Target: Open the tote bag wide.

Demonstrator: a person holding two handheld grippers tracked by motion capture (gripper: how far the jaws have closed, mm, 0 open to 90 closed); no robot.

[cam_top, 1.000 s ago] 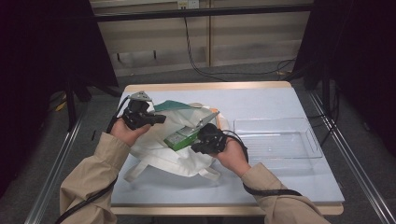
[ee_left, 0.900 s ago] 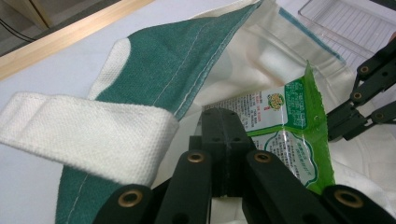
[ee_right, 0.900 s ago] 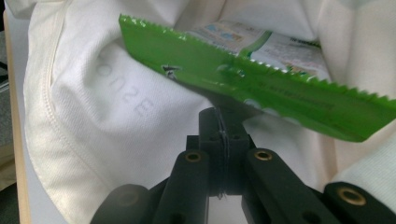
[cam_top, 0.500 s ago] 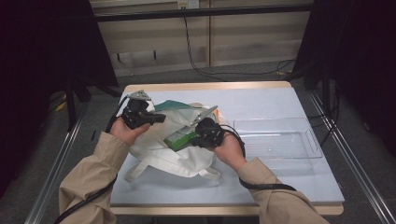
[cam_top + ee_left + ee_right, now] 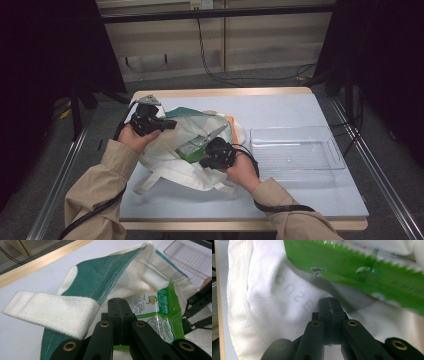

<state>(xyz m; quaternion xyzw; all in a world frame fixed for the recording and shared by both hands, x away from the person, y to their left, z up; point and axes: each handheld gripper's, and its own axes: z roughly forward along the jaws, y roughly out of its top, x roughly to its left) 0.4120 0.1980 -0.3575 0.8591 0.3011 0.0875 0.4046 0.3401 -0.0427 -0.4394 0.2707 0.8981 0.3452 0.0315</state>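
Your left gripper [image 5: 121,305] has its jaws pressed flat together, with the cream-and-green tote bag's [image 5: 172,150] cloth rim seemingly pinched between them — the jaws hide the contact itself. Just left of those jaws the bag's white webbing handle [image 5: 53,312] folds over; beyond it runs the bag's green panel [image 5: 100,280]. To the right of the jaws lies the green snack packet [image 5: 156,315], label up, at the mouth of the bag.

Your right gripper [image 5: 330,305] is likewise closed tight, jaws meeting with no gap; cannot tell whether any cloth is caught. White bag fabric lies right behind the tips, and the packet's serrated green edge [image 5: 367,270] hangs just above them, blurred.

From above — right gripper [image 5: 216,151] sits against the packet's near end; the clear plastic tray [image 5: 296,150] rests on the table [image 5: 280,107] to its right, apart from the bag.
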